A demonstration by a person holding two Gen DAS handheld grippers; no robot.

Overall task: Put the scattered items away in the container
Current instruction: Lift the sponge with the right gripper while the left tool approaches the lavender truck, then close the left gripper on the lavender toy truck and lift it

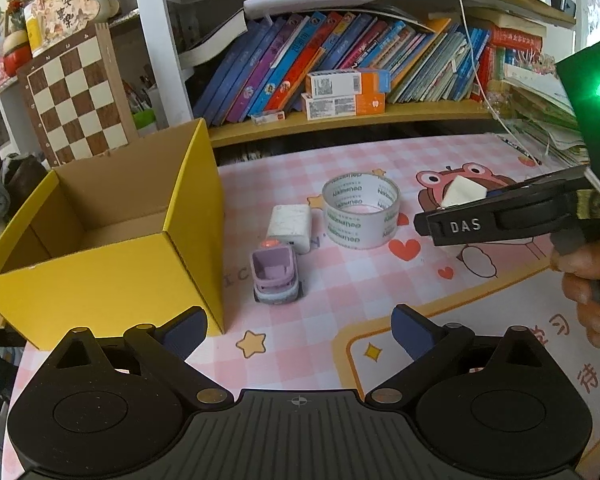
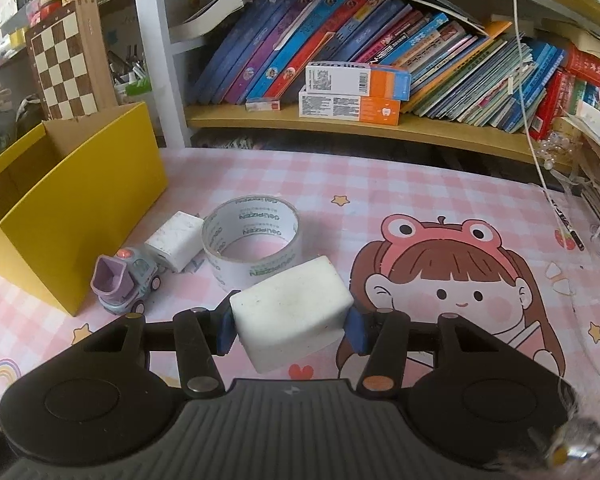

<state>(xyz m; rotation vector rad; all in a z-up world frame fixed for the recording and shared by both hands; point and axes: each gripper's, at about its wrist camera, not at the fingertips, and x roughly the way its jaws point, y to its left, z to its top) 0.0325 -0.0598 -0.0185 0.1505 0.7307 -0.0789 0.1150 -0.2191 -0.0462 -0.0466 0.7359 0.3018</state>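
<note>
Left tool [image 1: 300,328] agape, right tool [image 2: 290,326] clamped

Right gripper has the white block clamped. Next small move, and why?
Probably carry it left toward the open yellow cardboard box. The right gripper is shut on the white foam-like block, held off the pink checked mat, and the box, as far as visible, looks empty.

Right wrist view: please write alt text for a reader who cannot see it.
The right gripper is shut on a white block, held above a pink cartoon tablecloth. Behind it lie a tape roll, a white charger and a purple toy truck, beside an open yellow box at the left. A bookshelf stands behind.
</note>
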